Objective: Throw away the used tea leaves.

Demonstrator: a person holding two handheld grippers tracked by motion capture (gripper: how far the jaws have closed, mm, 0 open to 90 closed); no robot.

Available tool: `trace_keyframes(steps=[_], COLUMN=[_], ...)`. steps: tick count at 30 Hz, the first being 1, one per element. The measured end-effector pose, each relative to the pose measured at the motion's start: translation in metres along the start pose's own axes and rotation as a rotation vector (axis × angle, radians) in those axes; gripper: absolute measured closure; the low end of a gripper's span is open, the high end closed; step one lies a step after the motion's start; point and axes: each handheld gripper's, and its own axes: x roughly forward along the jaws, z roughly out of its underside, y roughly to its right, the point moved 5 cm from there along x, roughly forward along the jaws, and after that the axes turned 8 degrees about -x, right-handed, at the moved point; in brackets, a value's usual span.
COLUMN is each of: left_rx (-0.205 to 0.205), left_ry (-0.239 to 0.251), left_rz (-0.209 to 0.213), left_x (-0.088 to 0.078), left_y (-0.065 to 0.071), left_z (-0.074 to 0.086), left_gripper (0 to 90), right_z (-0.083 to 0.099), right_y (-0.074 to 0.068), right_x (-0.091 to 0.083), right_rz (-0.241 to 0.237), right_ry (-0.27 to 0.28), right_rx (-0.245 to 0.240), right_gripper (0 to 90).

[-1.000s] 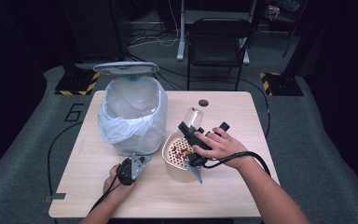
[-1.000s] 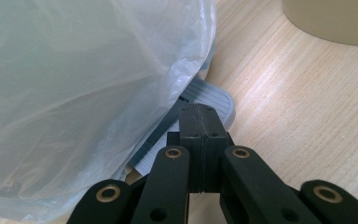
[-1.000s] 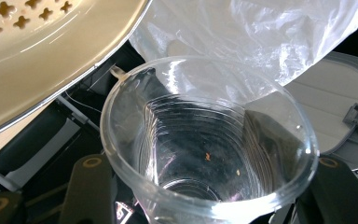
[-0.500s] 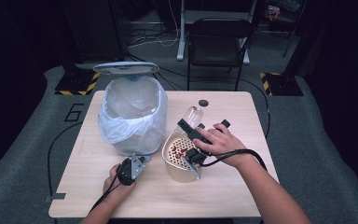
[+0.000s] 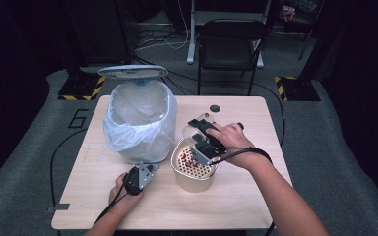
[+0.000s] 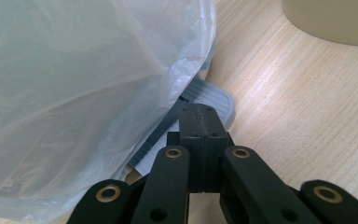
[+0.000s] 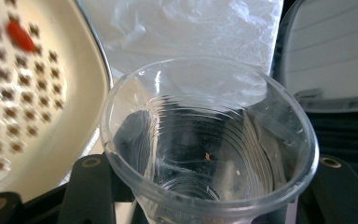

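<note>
The clear plastic cup (image 7: 209, 154) is thin-walled and ribbed, nearly empty, with a few tiny orange specks stuck to its inner wall. The right gripper (image 5: 207, 142) grasps it between its fingers, holding it tilted on its side above the far rim of the beige container (image 5: 193, 169), mouth turned toward the lined bin (image 5: 140, 123). The container stands on the tabletop (image 5: 256, 196) just right of the bin and holds a perforated insert with red bits scattered on it. The left gripper (image 5: 137, 180) rests low at the bin's foot, its fingers (image 6: 200, 140) clenched together with nothing between them, tips at the grey pedal (image 6: 214, 100).

In the high view the cup is mostly covered by the right hand (image 5: 231, 137) and the gripper, so only a pale curve of it can be made out. In the right gripper view the red bits are blurred, and the cup's base is cut off by the lower edge. The bin's bag (image 6: 74, 93) hides most of the pedal.

Compared with a second ago, the right gripper and cup sit higher over the container; the left gripper has not moved.
</note>
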Motion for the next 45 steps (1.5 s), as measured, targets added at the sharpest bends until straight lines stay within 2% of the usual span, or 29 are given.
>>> trace_keyframes(steps=[3, 4, 5, 9, 10, 11, 12, 13, 14, 15, 16, 17, 22, 24, 29, 35, 39, 41, 42, 45], left_rx=[-0.001, 0.000, 0.000, -0.003, -0.003, -0.002, -0.002, -0.002, -0.002, -0.001, -0.002, -0.002, -0.009, -0.009, -0.009, -0.014, -0.013, -0.012, -0.013, -0.010], left_ry=[0.003, 0.003, 0.000, 0.003, 0.003, 0.004, 0.003, 0.003, 0.003, 0.001, 0.004, 0.004, 0.008, 0.008, 0.009, 0.012, 0.005, 0.005, 0.004, 0.003], left_rz=[0.000, 0.000, 0.000, 0.001, 0.000, -0.003, -0.004, -0.004, -0.003, -0.003, -0.004, -0.004, -0.003, -0.001, -0.004, -0.003, 0.006, 0.005, 0.006, 0.006], left_x=[0.000, 0.000, 0.000, 0.000, 0.000, 0.000, 0.000, 0.000, 0.000, 0.000, 0.000, 0.000, 0.001, 0.001, 0.001, 0.001, 0.000, 0.000, 0.000, 0.000], left_y=[0.000, 0.000, 0.000, 0.000, 0.000, 0.000, 0.000, 0.000, 0.000, 0.000, 0.000, 0.000, 0.000, 0.000, 0.000, 0.000, 0.000, 0.000, 0.000, 0.000], left_z=[0.000, 0.000, 0.000, 0.000, 0.000, 0.000, 0.000, 0.000, 0.000, 0.000, 0.000, 0.000, 0.000, 0.000, 0.000, 0.000, 0.000, 0.000, 0.000, 0.000], left_gripper=[90.0, 90.0, 90.0, 90.0, 90.0, 90.0, 90.0, 90.0, 90.0, 90.0, 90.0, 90.0, 90.0, 90.0, 90.0, 90.0, 90.0, 90.0, 90.0, 90.0], right_z=[0.002, 0.002, 0.002, 0.002, 0.002, 0.002, 0.001, 0.001, 0.002, 0.003, 0.004, 0.004, 0.006, 0.007, 0.012, 0.016, 0.019, 0.019, 0.020, 0.020], right_y=[0.004, 0.005, 0.005, 0.006, 0.006, 0.008, 0.009, 0.009, 0.011, 0.012, 0.015, 0.015, 0.021, 0.024, 0.032, 0.036, 0.040, 0.043, 0.046, 0.048], right_x=[0.001, 0.001, 0.001, 0.000, -0.001, -0.002, -0.003, -0.003, -0.003, -0.004, -0.006, -0.006, -0.010, -0.012, -0.016, -0.018, -0.019, -0.021, -0.022, -0.023], right_rz=[-0.068, -0.104, -0.104, -0.193, -0.201, -0.230, -0.246, -0.246, -0.255, -0.275, -0.307, -0.307, -0.342, -0.370, -0.417, -0.442, -0.467, -0.479, -0.488, -0.492], right_ry=[0.017, 0.028, 0.028, 0.061, 0.066, 0.079, 0.093, 0.093, 0.103, 0.109, 0.123, 0.123, 0.158, 0.169, 0.176, 0.175, 0.160, 0.177, 0.187, 0.188], right_rx=[0.105, 0.166, 0.166, 0.293, 0.326, 0.405, 0.454, 0.454, 0.481, 0.523, 0.589, 0.589, 0.701, 0.752, 0.848, 0.900, 0.964, 1.010, 1.049, 1.064], right_gripper=[42.0, 41.9, 41.9, 42.0, 42.0, 42.2, 42.2, 42.2, 42.3, 42.4, 42.5, 42.5, 42.7, 42.9, 43.1, 43.2, 43.2, 43.2, 43.2, 43.2])
